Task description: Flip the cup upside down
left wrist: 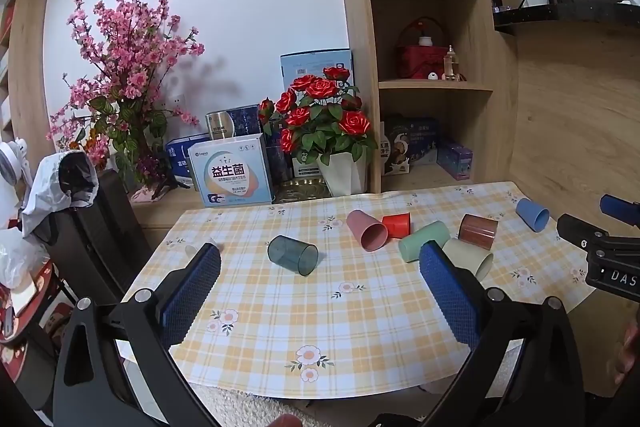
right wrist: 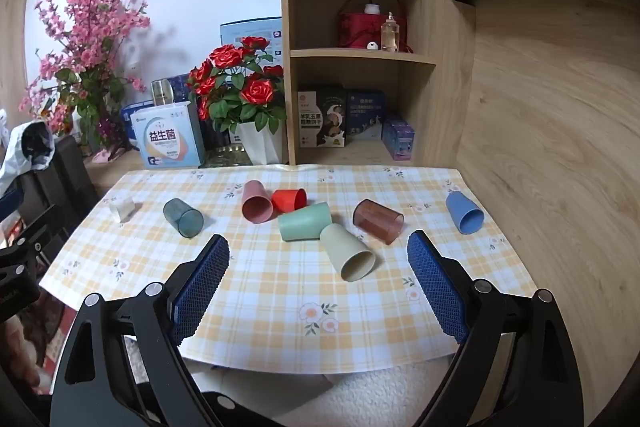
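Several cups lie on their sides on the yellow checked tablecloth (right wrist: 280,307): a clear one (right wrist: 122,207), a dark teal one (right wrist: 183,217), a pink one (right wrist: 256,201), a red one (right wrist: 289,199), a mint green one (right wrist: 305,221), a cream one (right wrist: 347,252), a brown one (right wrist: 377,220) and a blue one (right wrist: 464,213). My right gripper (right wrist: 318,247) is open and empty, above the table's near part, in front of the cream cup. My left gripper (left wrist: 320,257) is open and empty, just short of the teal cup (left wrist: 293,254). The right gripper (left wrist: 600,227) also shows at the left wrist view's right edge.
A white pot of red roses (right wrist: 256,143), a pink blossom plant (right wrist: 88,59) and boxes (right wrist: 168,143) stand behind the table. A wooden shelf unit (right wrist: 360,67) with boxes and a red basket rises at the back right. A wood wall (right wrist: 540,147) borders the table's right side. A black chair (left wrist: 92,227) stands at left.
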Motion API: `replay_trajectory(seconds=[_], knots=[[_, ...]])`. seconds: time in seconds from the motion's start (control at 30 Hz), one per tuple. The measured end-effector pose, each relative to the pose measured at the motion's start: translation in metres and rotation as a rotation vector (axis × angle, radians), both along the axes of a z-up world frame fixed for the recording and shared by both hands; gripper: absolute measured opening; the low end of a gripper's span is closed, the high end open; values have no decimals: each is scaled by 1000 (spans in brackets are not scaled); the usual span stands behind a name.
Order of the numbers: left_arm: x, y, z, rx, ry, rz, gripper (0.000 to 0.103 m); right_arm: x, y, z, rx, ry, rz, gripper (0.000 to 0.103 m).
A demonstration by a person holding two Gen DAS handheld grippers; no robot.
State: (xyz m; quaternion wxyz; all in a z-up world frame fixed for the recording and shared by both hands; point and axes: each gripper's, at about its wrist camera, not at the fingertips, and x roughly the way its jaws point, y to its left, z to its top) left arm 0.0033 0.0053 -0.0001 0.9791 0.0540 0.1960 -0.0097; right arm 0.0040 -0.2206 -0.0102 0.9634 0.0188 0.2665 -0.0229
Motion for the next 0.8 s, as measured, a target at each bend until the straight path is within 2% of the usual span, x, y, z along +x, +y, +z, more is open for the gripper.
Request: replay_trajectory(seconds=[0.8], knots=[[-3, 3, 0, -5, -10, 1, 97, 0, -2, 0, 7, -4, -7, 88]])
